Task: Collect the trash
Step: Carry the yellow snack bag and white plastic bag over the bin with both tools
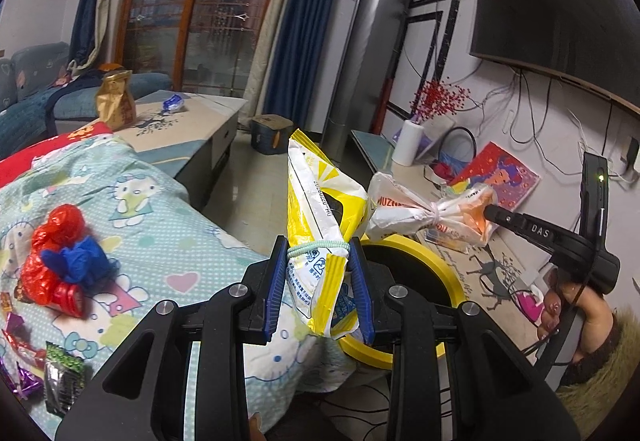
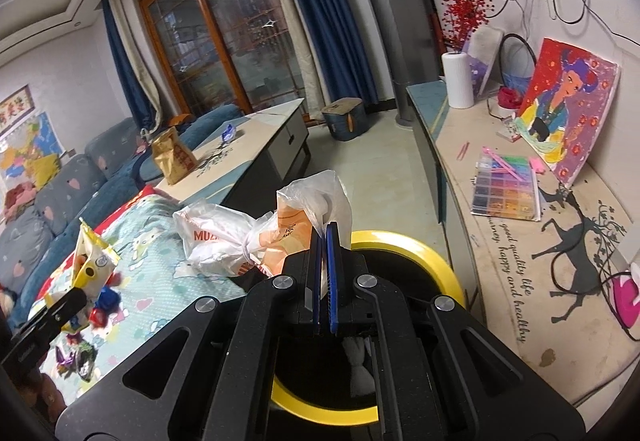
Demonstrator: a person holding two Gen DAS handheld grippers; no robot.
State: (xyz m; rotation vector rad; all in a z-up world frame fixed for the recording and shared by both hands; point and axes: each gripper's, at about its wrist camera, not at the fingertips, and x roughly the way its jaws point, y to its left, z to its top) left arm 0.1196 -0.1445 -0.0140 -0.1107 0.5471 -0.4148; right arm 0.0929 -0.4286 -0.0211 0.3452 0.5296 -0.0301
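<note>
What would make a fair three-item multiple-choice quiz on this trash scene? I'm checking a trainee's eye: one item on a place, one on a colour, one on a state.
1. Where is the bin?
A. On the sofa
B. On the floor below the two grippers
C. On the coffee table

2. What colour is the bin's rim?
A. Yellow
B. Green
C. White

3. What is the left gripper doing?
A. Standing open with nothing in it
B. Clamped on a red bag
C. Clamped on the yellow packet

Answers:
1. B: its rim shows just under both grippers, beside the bed.
2. A: the ring is bright yellow around a black inside.
3. C: the blue pads press the packet's banded neck, while the right gripper pinches the white bag.
</note>
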